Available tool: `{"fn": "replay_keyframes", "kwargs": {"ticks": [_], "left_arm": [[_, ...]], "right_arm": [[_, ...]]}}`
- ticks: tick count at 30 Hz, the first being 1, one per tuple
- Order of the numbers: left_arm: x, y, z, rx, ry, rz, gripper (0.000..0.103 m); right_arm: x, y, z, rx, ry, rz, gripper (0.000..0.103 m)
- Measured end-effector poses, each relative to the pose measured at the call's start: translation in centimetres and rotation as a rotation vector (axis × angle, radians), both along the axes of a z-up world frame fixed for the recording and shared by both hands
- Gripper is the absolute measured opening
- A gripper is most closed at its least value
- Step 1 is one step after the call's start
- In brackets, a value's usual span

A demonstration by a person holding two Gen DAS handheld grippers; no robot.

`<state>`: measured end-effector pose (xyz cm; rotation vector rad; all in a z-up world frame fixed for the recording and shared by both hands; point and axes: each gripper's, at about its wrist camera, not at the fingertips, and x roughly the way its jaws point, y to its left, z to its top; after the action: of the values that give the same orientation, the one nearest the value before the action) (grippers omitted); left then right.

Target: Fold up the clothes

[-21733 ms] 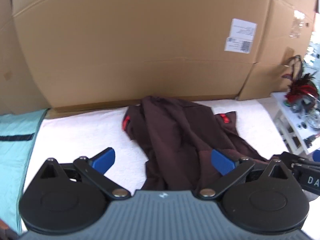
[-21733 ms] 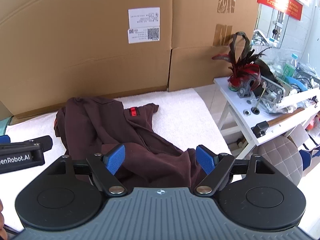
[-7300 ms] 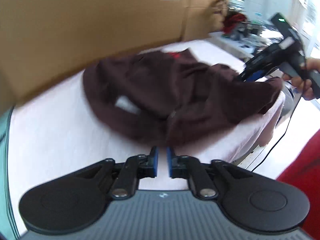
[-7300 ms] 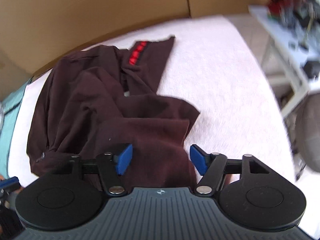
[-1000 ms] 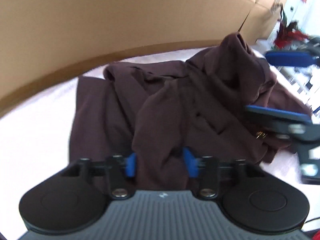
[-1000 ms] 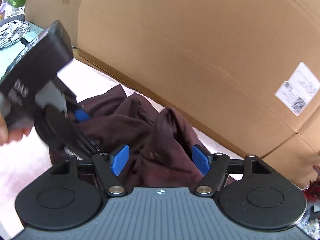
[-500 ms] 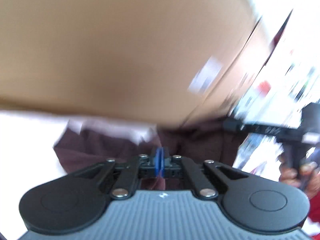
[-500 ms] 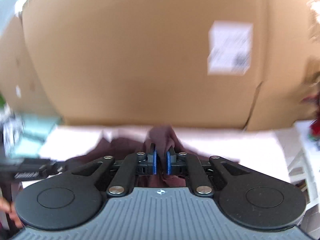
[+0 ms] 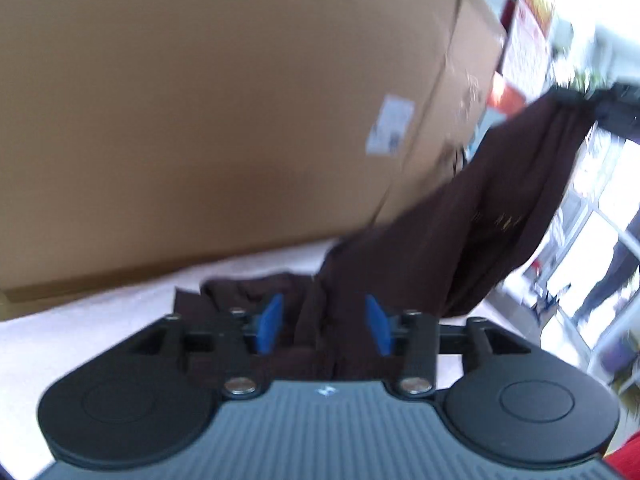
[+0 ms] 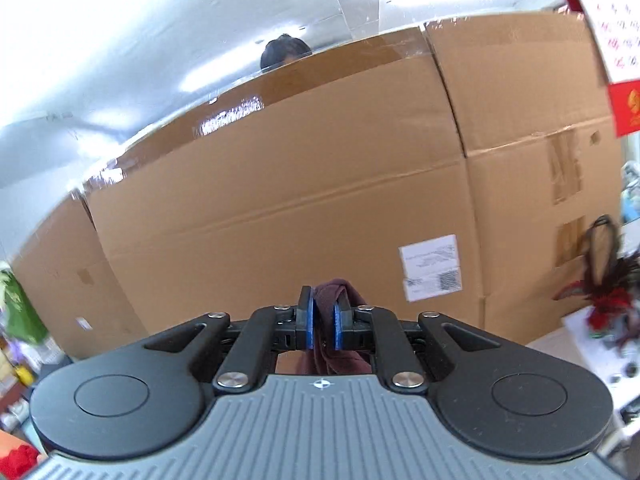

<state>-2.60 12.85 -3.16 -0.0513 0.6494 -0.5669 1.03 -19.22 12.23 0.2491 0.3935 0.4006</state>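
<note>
A dark brown garment [image 9: 500, 208] hangs stretched in the air over the white towel-covered table [image 9: 100, 320]. Its top end is pinched high at the right by my right gripper [image 9: 588, 98], blurred in the left wrist view. In the right wrist view that gripper [image 10: 324, 322] is shut on a bunched fold of the brown garment [image 10: 334, 288]. The garment's lower part runs down between the blue pads [image 9: 272, 320] of my left gripper [image 9: 324, 322]. Those jaws are opening, and the pads stand apart from the cloth.
A tall cardboard wall [image 10: 320, 200] backs the table. A person's head [image 10: 285, 50] shows above it. At the right, a white side table with a red feather ornament [image 10: 600, 304] stands below a red calendar [image 10: 624, 92]. A red sleeve [image 9: 628, 456] shows at the lower right.
My left jaws, shut half a second ago, now stand apart around the cloth. My right gripper has risen, still pinching the garment, which now hangs stretched upward.
</note>
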Motion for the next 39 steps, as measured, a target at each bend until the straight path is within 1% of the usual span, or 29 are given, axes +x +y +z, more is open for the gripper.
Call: {"fn": "replay_keyframes", "kwargs": {"ticks": [1,2,3,4,6,8,10,13,14,16,18,20,21,22,23,24,25,27,30,31,34,38,39], "left_arm": [[0.3,-0.9,-0.8,0.035,0.004,-0.028,0.056],[0.7,-1.9,-1.5,0.063,0.011,-0.053,0.060],[1.1,-2.7,-2.3,0.088,0.019,-0.079,0.066],[1.5,-3.7,-3.0,0.104,0.032,-0.100,0.070],[2.6,-5.2,-4.3,0.124,0.058,-0.132,0.072],[3.7,-6.5,-5.3,0.149,0.064,-0.155,0.071],[4.7,-8.0,-6.0,0.185,0.060,-0.179,0.066],[6.2,-10.2,-6.4,0.244,0.064,-0.246,0.066],[6.5,-11.1,-6.4,0.271,0.060,-0.270,0.068],[7.4,-12.8,-7.1,0.327,0.063,-0.307,0.071],[8.4,-14.0,-7.7,0.382,0.074,-0.327,0.071],[8.9,-14.4,-8.4,0.399,0.103,-0.340,0.066],[9.1,-14.5,-8.8,0.400,0.124,-0.343,0.045],[9.2,-14.5,-9.2,0.399,0.147,-0.345,0.015],[9.3,-14.6,-9.5,0.387,0.165,-0.342,0.005],[9.0,-14.4,-9.4,0.365,0.166,-0.325,0.000],[8.4,-14.2,-8.9,0.338,0.141,-0.296,0.000],[6.7,-13.4,-7.2,0.245,0.086,-0.225,0.000],[4.4,-11.0,-4.2,0.025,0.055,-0.118,0.000],[3.6,-10.4,-3.2,-0.018,0.038,-0.091,0.000],[1.1,-9.1,-0.3,-0.081,-0.020,-0.033,0.000],[-2.3,-5.8,6.5,-0.190,-0.187,0.043,0.000],[-3.2,-4.9,8.5,-0.201,-0.237,0.062,0.000]], "right_arm": [[-0.7,-0.3,0.0,-0.023,0.007,-0.017,0.010],[-1.4,-0.5,0.0,-0.047,0.014,-0.034,0.010],[-2.1,-0.8,0.0,-0.070,0.021,-0.051,0.010],[-2.8,-1.2,-0.4,-0.087,0.035,-0.071,0.010],[-3.7,-2.1,-1.8,-0.122,0.071,-0.117,0.010],[-4.8,-3.0,-3.6,-0.163,0.107,-0.158,0.010],[-5.5,-3.8,-5.9,-0.193,0.153,-0.189,0.010],[-6.3,-5.4,-9.6,-0.203,0.240,-0.223,0.010],[-6.5,-5.8,-10.6,-0.214,0.263,-0.230,0.010],[-7.0,-6.8,-12.3,-0.217,0.309,-0.245,0.010],[-7.3,-7.8,-13.4,-0.201,0.340,-0.249,0.010],[-7.6,-8.6,-14.4,-0.185,0.368,-0.250,0.010],[-7.6,-8.9,-14.8,-0.182,0.378,-0.248,0.010],[-7.5,-9.0,-15.2,-0.185,0.384,-0.244,0.010],[-7.3,-9.1,-15.5,-0.187,0.390,-0.239,0.010],[-7.1,-9.2,-15.8,-0.189,0.394,-0.235,0.010],[-6.8,-9.3,-16.1,-0.190,0.397,-0.232,0.010],[-6.3,-9.5,-16.4,-0.194,0.396,-0.225,0.010],[-5.1,-10.3,-15.8,-0.173,0.373,-0.212,0.010],[-4.7,-10.4,-15.3,-0.157,0.357,-0.204,0.010],[-3.2,-10.6,-13.0,-0.095,0.290,-0.172,0.010],[-1.6,-10.1,-8.8,-0.008,0.188,-0.100,0.010],[-1.3,-10.0,-7.6,0.017,0.157,-0.078,0.010]]}}
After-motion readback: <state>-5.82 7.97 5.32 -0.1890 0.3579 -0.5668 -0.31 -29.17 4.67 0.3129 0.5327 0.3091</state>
